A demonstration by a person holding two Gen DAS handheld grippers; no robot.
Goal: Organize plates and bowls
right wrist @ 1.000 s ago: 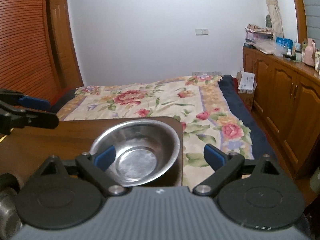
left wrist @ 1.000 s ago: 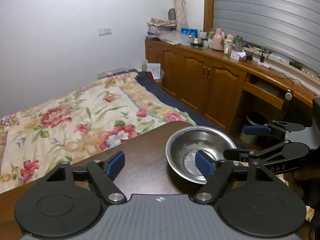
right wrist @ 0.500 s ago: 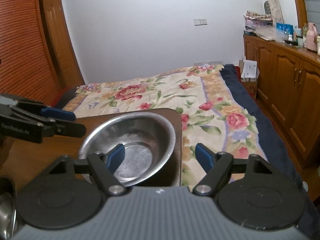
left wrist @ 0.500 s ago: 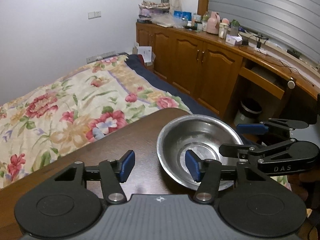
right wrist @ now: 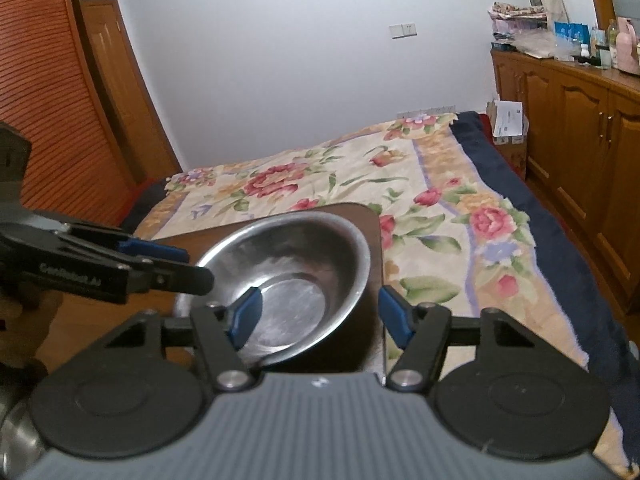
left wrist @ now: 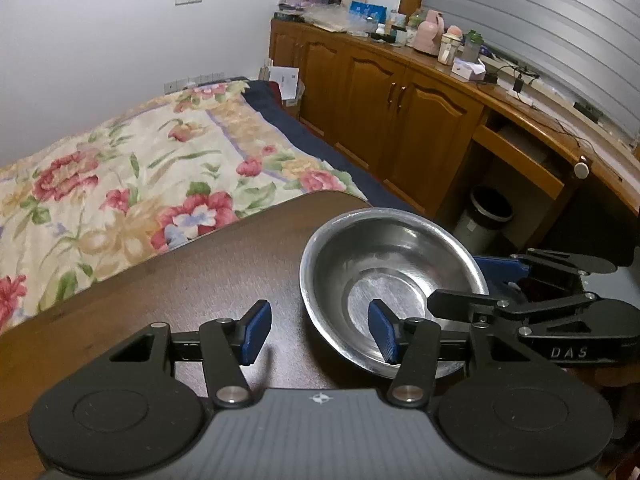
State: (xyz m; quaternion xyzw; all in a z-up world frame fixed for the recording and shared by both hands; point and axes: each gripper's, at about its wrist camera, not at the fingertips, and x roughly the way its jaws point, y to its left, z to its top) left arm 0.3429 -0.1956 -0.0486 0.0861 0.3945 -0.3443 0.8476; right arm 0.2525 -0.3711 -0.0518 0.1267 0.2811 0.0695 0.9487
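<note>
Step in hand: two-sided grasp of steel bowl (left wrist: 390, 280) at bench (left wrist: 180, 280) corner. My left gripper (left wrist: 320, 334) closing astride near-left rim; right gripper (right wrist: 320, 314) closing astride right rim. Pads not yet pinching. Next: seat both, then lift level.

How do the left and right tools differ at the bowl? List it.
Left tool puts its right finger inside the bowl; right tool puts its left finger inside. Left tool's outer finger hangs over bare table; right tool's sits at the table's edge. Shared: both jaws are closing with the bowl's wall between, pads not pressing.
</note>
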